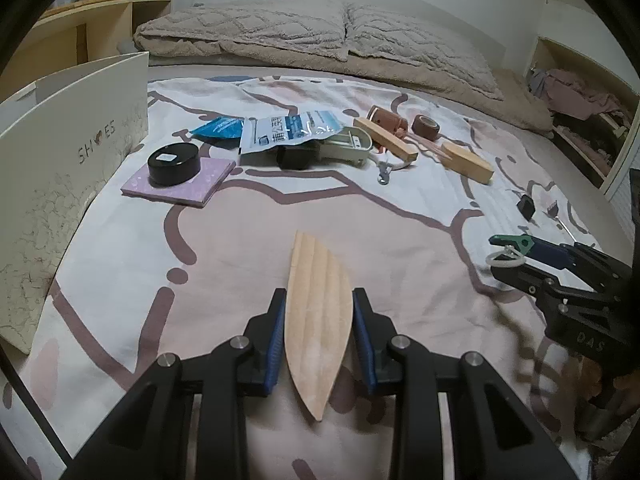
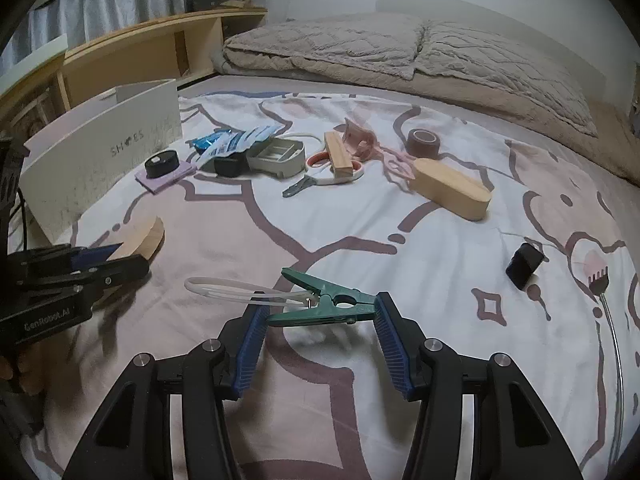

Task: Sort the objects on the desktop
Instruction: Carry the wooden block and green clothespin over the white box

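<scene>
A flat, leaf-shaped wooden piece [image 1: 318,320] is clamped between the blue pads of my left gripper [image 1: 319,296], its tip pointing away over the patterned bedspread [image 1: 240,264]. The right wrist view shows the same wooden piece [image 2: 144,238] in the left gripper [image 2: 116,256] at the far left. My right gripper [image 2: 322,306] is shut on a green clip [image 2: 308,282] that lies crosswise between its pads, with a clear white loop [image 2: 224,290] hanging off the clip's jaws. In the left wrist view, the right gripper [image 1: 520,248] with the green clip [image 1: 514,241] sits at the right edge.
A white shoebox [image 1: 60,152] stands at the left. Farther back lie a black round tin [image 1: 174,164] on a purple pad, packets [image 1: 288,132], a grey tray [image 2: 276,158], scissors [image 2: 320,172], wooden blocks [image 2: 450,194], a tape roll [image 2: 424,142]. At right lie a small black box [image 2: 524,266] and a metal fork-like tool [image 2: 600,284].
</scene>
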`<state>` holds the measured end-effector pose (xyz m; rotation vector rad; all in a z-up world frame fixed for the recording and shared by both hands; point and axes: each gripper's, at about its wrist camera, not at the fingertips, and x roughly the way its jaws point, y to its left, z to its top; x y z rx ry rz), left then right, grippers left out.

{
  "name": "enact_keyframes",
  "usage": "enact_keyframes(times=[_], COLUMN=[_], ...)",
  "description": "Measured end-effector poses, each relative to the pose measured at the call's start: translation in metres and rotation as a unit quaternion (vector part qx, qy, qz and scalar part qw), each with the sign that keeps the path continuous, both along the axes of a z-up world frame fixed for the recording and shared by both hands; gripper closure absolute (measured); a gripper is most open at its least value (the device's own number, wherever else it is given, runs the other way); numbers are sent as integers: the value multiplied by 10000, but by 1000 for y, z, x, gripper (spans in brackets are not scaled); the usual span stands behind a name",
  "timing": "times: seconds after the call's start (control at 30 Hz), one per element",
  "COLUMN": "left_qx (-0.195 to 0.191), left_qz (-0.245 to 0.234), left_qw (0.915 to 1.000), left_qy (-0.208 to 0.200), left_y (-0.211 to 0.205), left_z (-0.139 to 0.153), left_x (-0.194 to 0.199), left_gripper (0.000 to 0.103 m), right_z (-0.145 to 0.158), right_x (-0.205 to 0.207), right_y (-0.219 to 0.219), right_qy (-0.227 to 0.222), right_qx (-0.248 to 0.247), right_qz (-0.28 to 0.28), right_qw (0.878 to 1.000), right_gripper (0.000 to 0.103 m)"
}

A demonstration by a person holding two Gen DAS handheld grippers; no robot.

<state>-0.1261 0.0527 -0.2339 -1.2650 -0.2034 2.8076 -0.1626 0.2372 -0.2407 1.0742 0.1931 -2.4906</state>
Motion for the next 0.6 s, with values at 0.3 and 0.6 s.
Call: enact_keyframes(times=[0.3, 0.6], left_qx=[18, -14], left_qz=[-7, 134], left_qw=[9999, 9981], left_qy=[150, 602], left_y=[-1, -13], left_z=[20, 64], left_x=[7, 10], left_gripper=[72, 72], right_z=[18, 69], right_x=[1, 5], right_y=[-5, -12], right_qy=[3, 235], right_qx=[-58, -359], right_qz=[74, 267], right_qw=[10000, 9987], right_gripper=[49, 49])
